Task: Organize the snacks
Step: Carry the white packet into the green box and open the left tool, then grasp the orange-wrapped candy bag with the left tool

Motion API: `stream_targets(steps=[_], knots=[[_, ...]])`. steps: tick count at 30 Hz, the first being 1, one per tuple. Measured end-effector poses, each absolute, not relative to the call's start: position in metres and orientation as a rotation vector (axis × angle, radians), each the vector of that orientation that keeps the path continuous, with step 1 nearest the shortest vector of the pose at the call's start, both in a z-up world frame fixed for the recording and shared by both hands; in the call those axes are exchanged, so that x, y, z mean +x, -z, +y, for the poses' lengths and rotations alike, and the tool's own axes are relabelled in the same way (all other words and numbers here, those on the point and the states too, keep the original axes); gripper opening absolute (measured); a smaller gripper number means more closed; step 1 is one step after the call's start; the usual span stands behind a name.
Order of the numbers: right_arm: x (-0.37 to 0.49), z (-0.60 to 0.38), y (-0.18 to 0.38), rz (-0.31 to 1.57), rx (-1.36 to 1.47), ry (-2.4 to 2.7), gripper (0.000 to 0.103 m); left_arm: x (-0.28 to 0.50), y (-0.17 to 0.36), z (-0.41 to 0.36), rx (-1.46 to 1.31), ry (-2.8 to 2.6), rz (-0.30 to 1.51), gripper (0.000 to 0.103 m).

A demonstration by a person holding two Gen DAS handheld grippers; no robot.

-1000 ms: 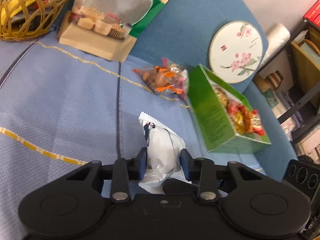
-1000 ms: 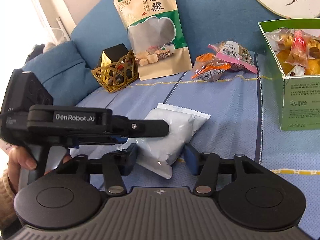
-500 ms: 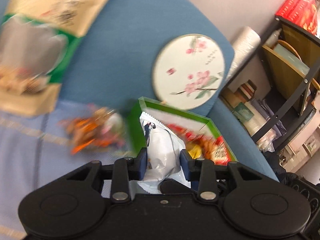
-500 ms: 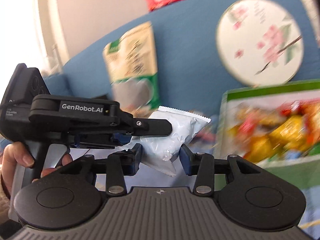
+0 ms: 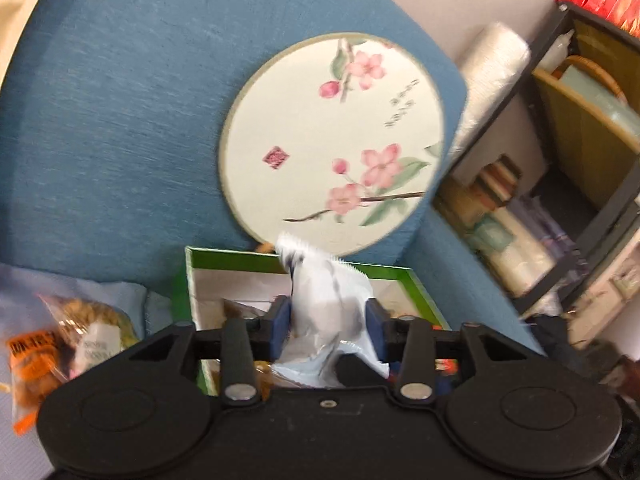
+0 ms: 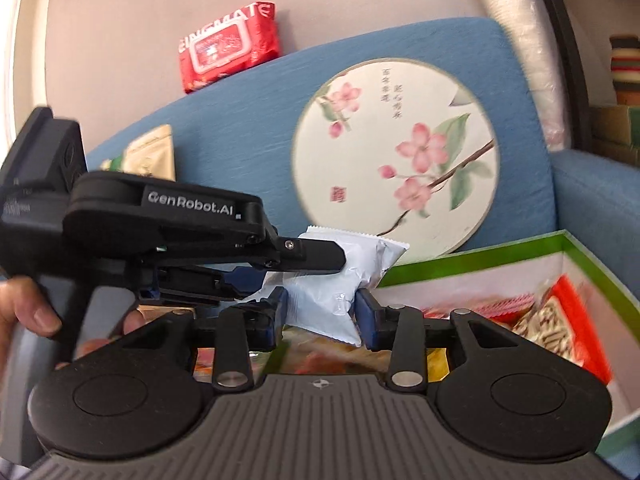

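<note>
Layout at the sofa: packet held over the open box.

The left tool [image 5: 327, 322] grips a snack packet [image 5: 326, 304] above the near end of the open box [image 5: 190, 280], which stands on the sofa seat against the backrest [image 5: 120, 120]. A round fan [image 5: 332, 140] leans on the backrest directly behind the box. Wrapped snacks [image 6: 552, 328] lie inside the box. A bag of snacks [image 5: 60, 344] lies on the seat left of the box. A shelf unit [image 5: 580, 160] stands right of the sofa. The right tool [image 6: 320, 316] sits on either side of the same packet's lower end. A pack of wipes [image 6: 228, 46] rests atop the backrest, left of the fan; a standing pouch [image 6: 150, 156] leans further left.
</note>
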State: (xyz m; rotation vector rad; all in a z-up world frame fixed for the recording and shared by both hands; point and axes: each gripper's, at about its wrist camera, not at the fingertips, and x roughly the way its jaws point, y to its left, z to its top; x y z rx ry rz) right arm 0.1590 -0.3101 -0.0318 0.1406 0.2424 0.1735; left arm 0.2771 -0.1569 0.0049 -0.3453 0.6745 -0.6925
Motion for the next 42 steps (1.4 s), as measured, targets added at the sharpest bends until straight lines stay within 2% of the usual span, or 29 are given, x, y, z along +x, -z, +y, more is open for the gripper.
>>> stream_targets(steps=[1,2,3,6,9,18,27,34,36,42], knots=[[0.16,-0.309,0.034,0.238,0.087,-0.134,0.076,0.276,-0.003,-0.154,-0.336,0.667,0.661,0.103],[0.161,-0.308,0.036,0.253,0.046,-0.105,0.097,0.275,-0.002,-0.15,-0.335,0.63,0.65,0.103],[0.16,-0.308,0.037,0.259,0.03,-0.095,0.101,0.273,0.0,-0.144,-0.338,0.605,0.644,0.103],[0.155,-0.307,0.033,0.253,0.049,-0.122,0.099,0.269,0.006,-0.121,-0.334,0.58,0.667,0.103],[0.145,-0.298,0.031,0.248,0.06,-0.138,0.103,0.262,0.009,-0.096,-0.304,0.514,0.657,0.103],[0.123,-0.253,0.036,0.365,0.039,-0.234,0.103,0.266,0.035,-0.035,-0.303,0.299,0.717,0.103],[0.125,-0.248,0.039,0.375,0.034,-0.246,0.103,0.298,0.044,-0.052,-0.411,0.224,0.715,0.103],[0.128,-0.249,0.041,0.392,0.043,-0.256,0.103,0.326,0.057,-0.08,-0.297,0.213,0.789,0.103],[0.128,-0.25,0.04,0.391,0.043,-0.256,0.103,0.32,0.056,-0.077,-0.311,0.304,0.808,0.046],[0.126,-0.247,0.04,0.403,0.046,-0.272,0.103,0.265,0.053,-0.066,-0.191,0.441,0.854,0.046]])
